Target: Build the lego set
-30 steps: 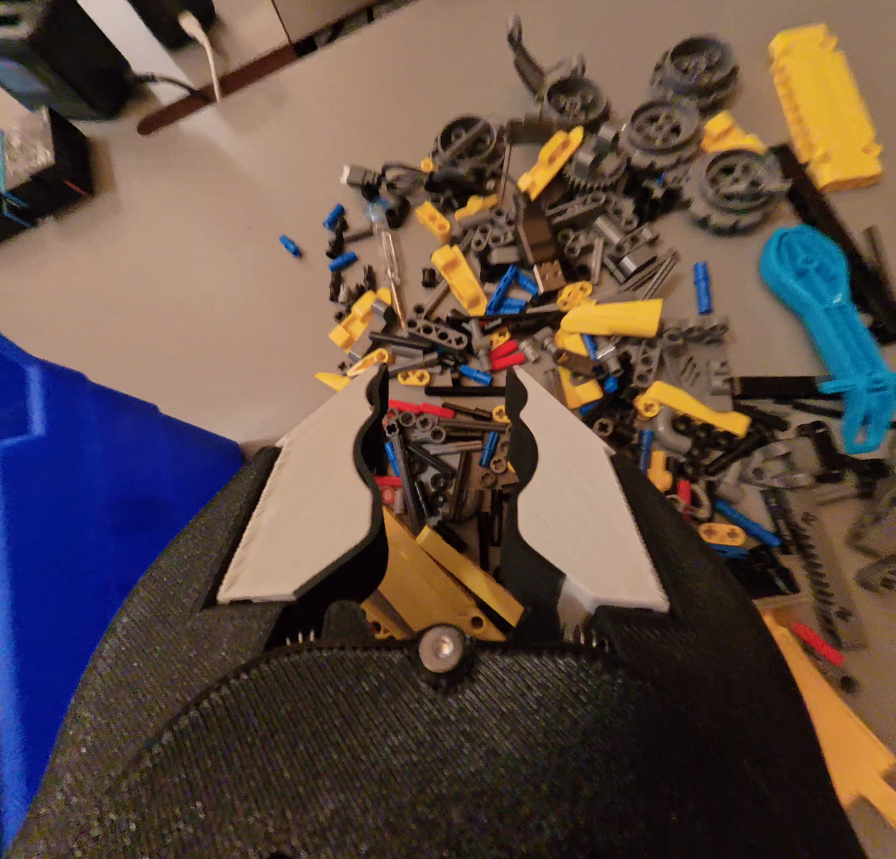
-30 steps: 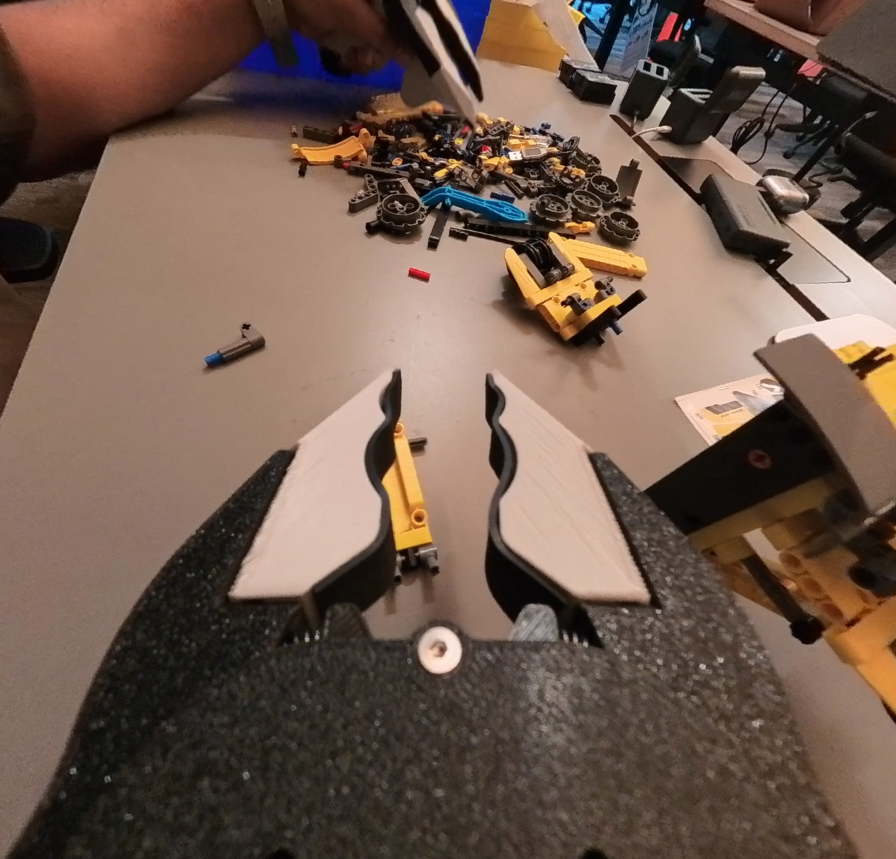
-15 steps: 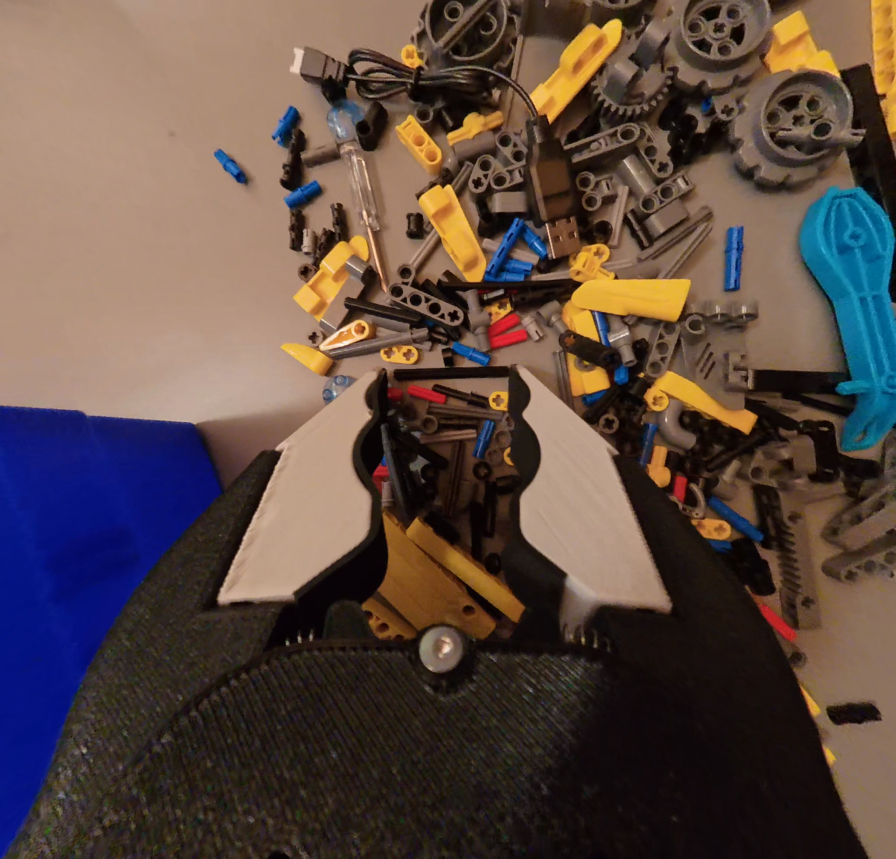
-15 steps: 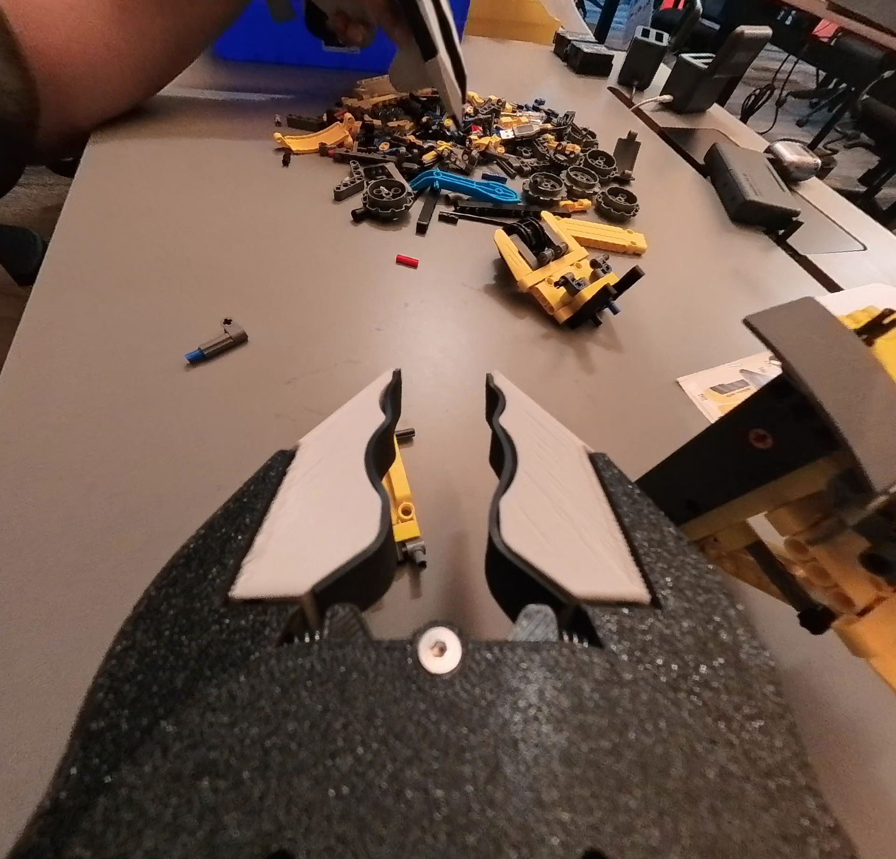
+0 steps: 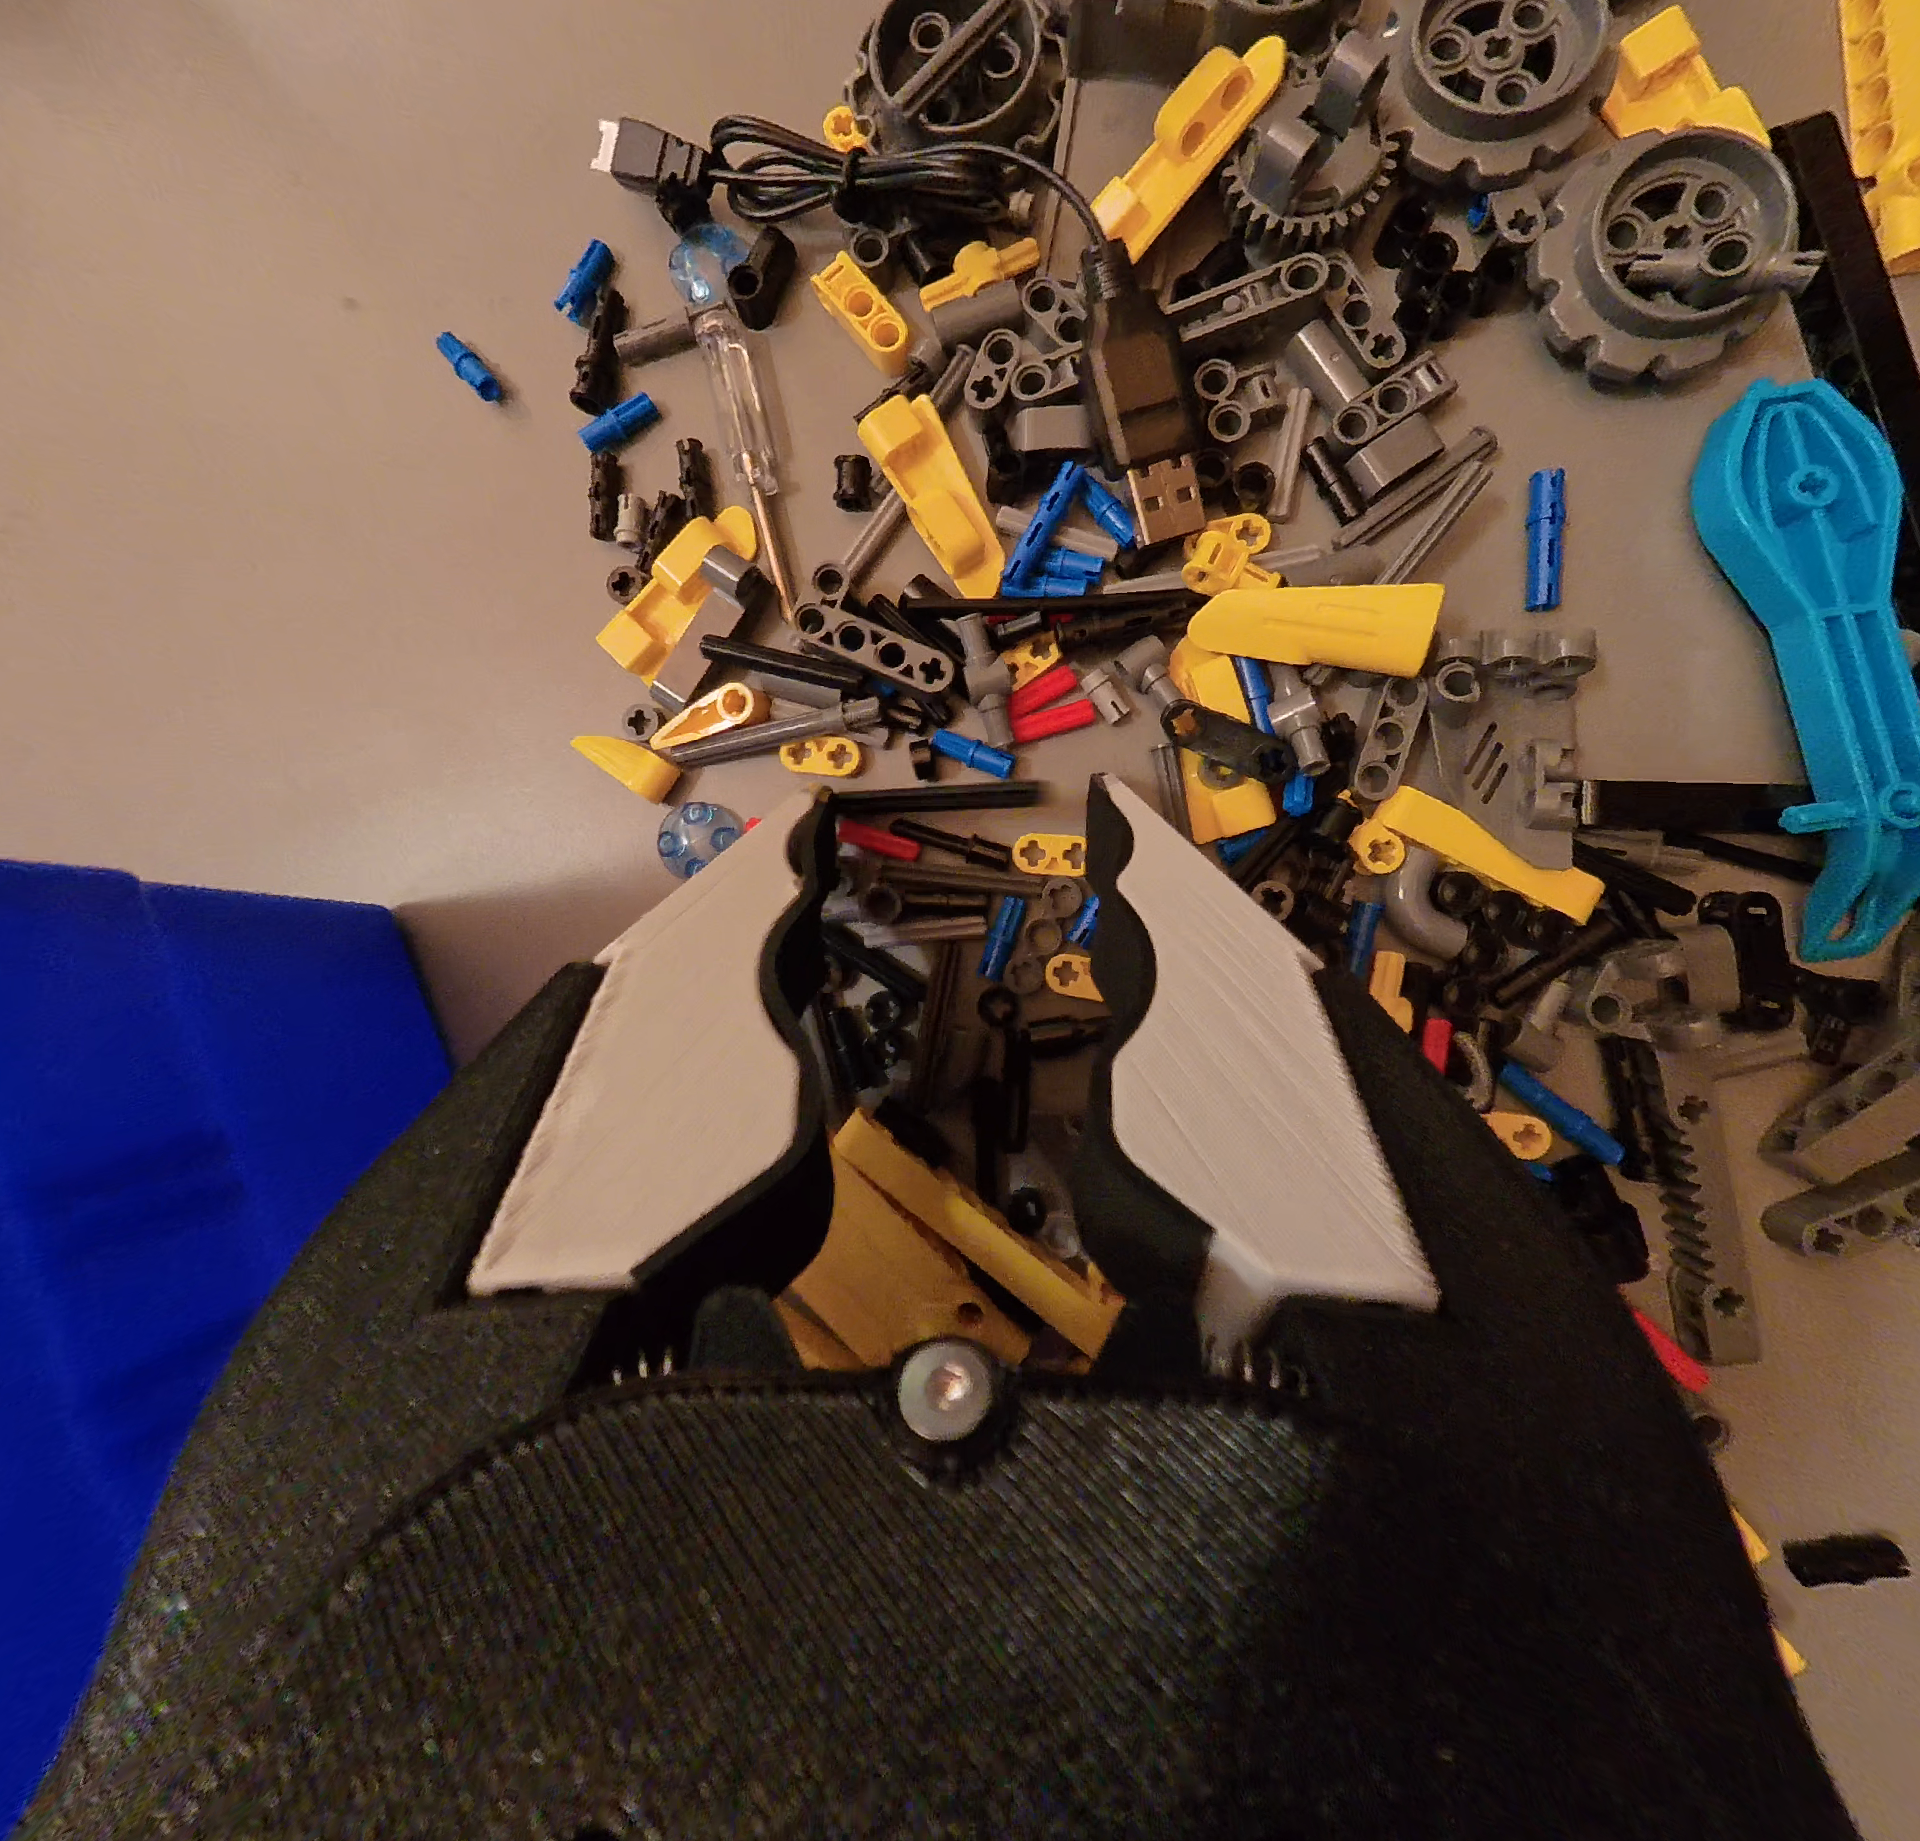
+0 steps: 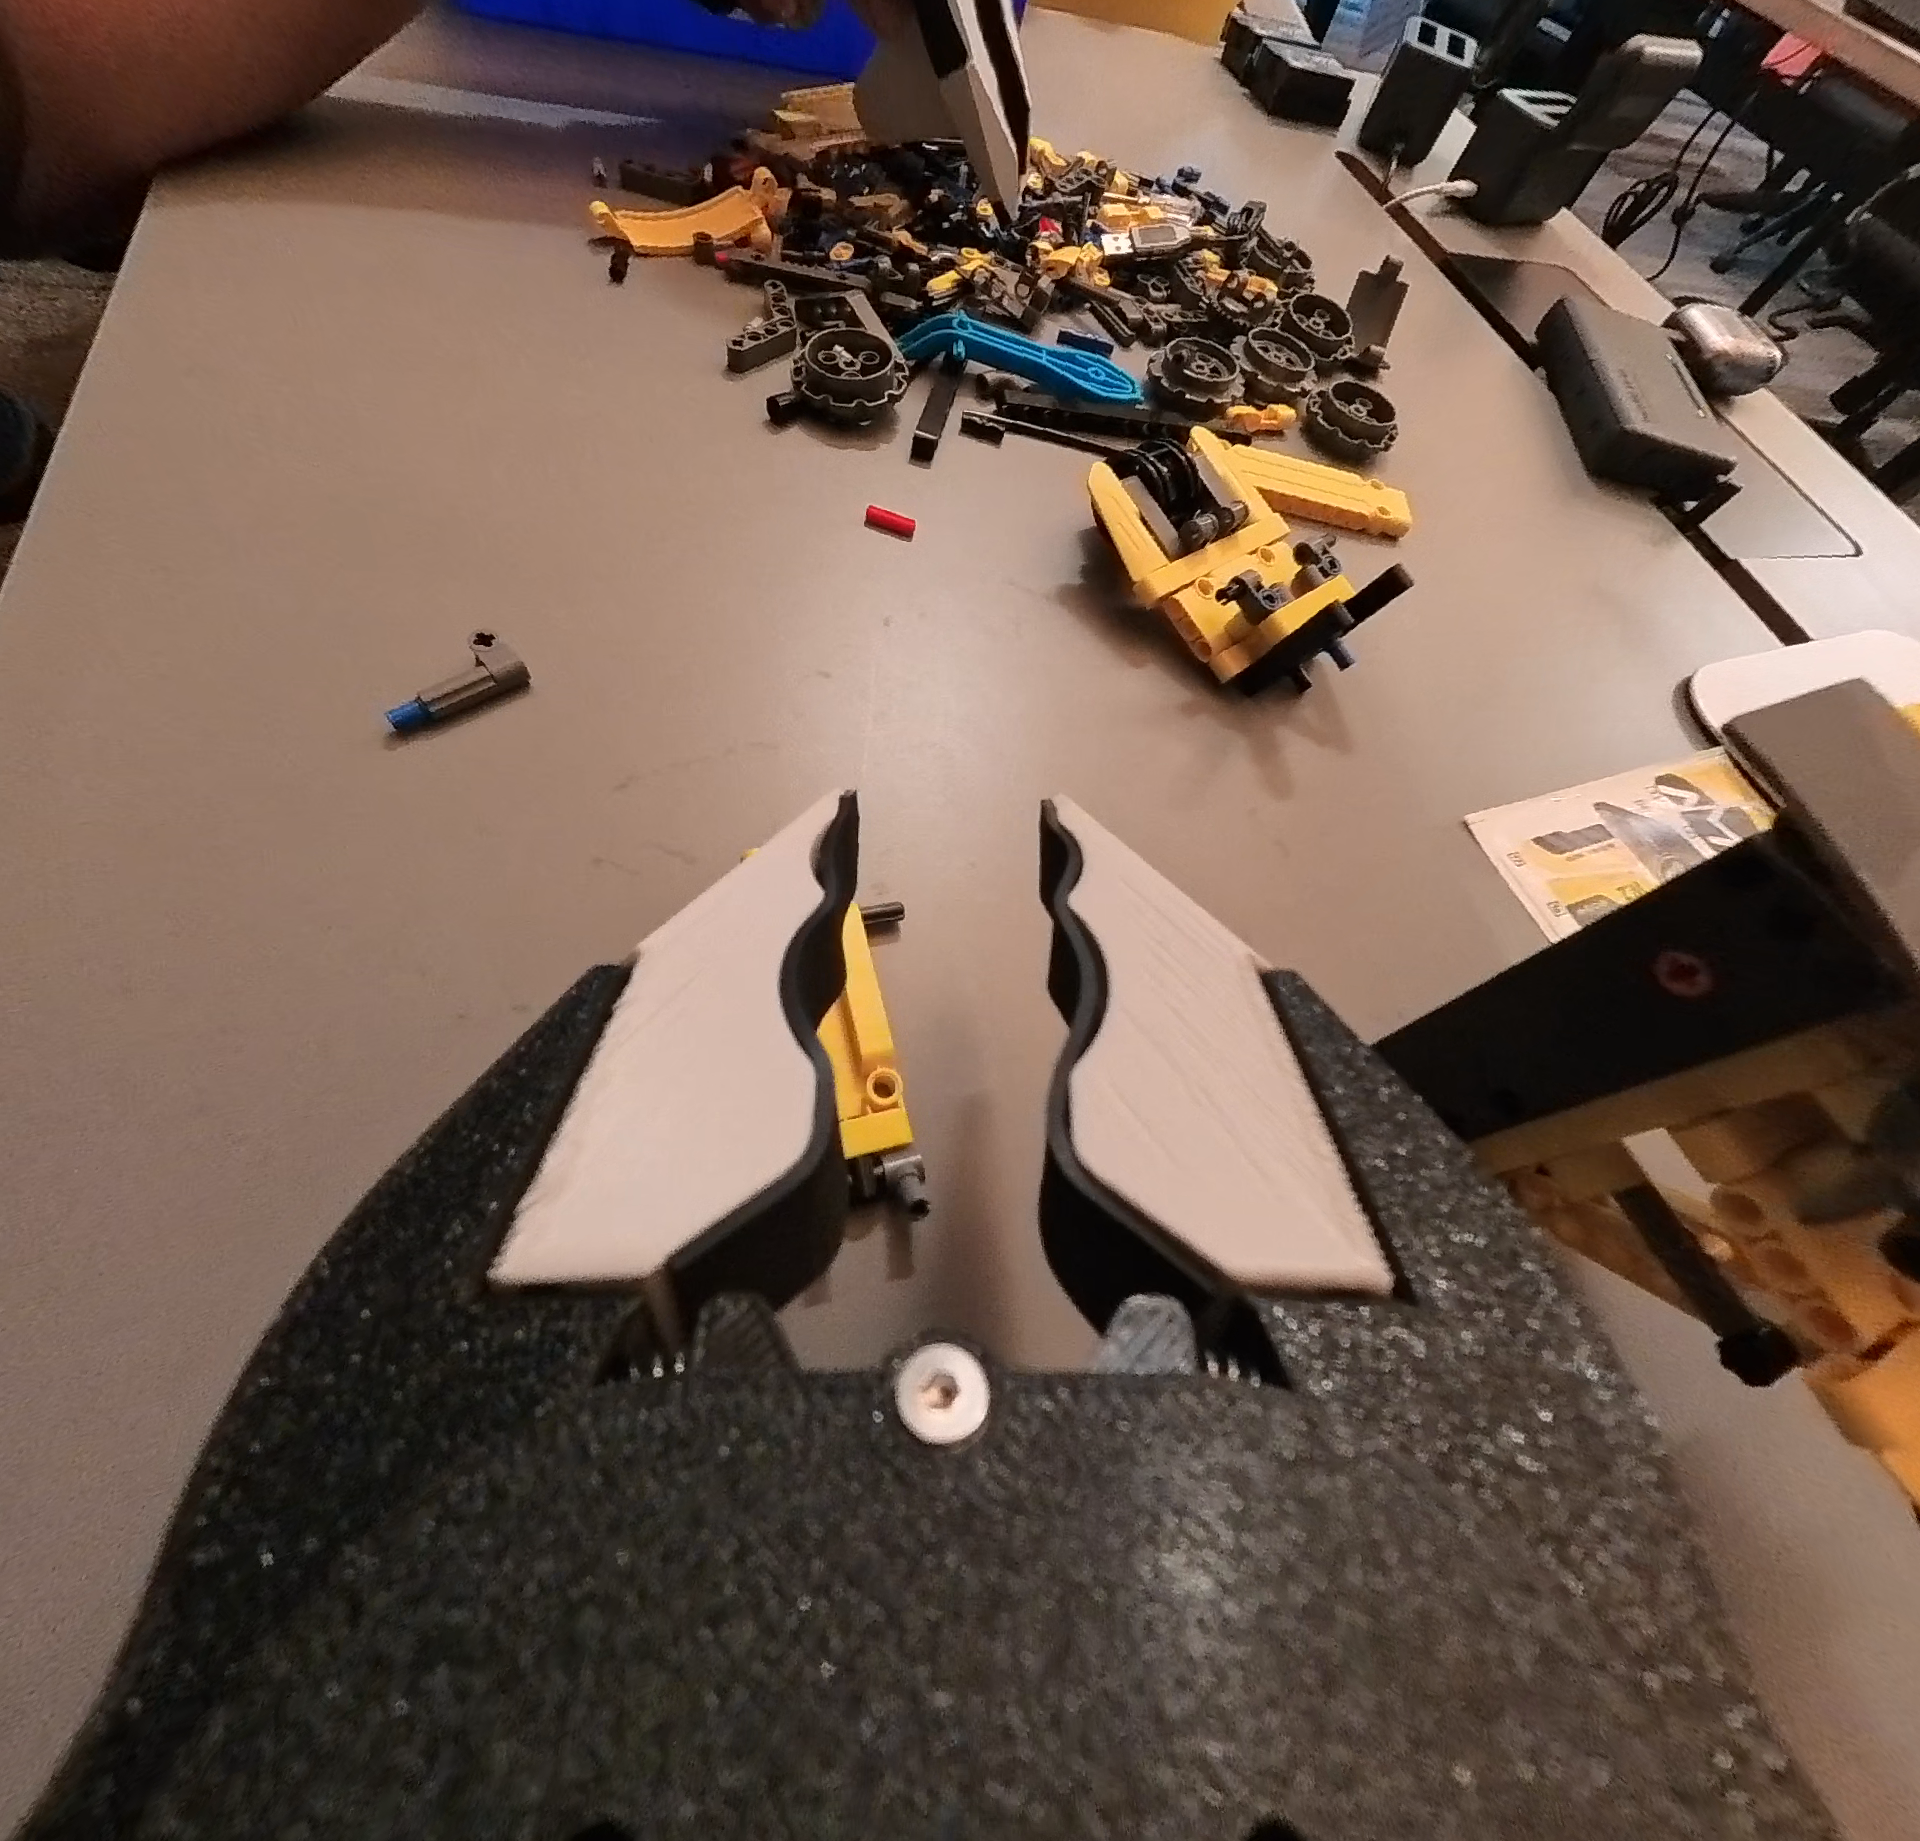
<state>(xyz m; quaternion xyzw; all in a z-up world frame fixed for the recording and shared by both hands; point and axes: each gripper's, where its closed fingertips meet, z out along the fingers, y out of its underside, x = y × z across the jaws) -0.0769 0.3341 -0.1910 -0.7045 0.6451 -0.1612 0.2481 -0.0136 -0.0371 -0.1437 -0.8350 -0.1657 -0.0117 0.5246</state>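
Left hand-held gripper [image 5: 958,804] hangs spread over a heap of small building pieces [image 5: 1091,565] at frame centre, its body hiding the near pieces. Right hand-held gripper [image 6: 948,815] is spread too, its left finger half covering a yellow beam [image 6: 871,1053] on the grey desk [image 6: 312,441].

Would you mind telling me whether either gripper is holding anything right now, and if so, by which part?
Nothing is held. The left gripper hangs open over the pile of parts; the right gripper is open, a yellow piece lying beside one finger.
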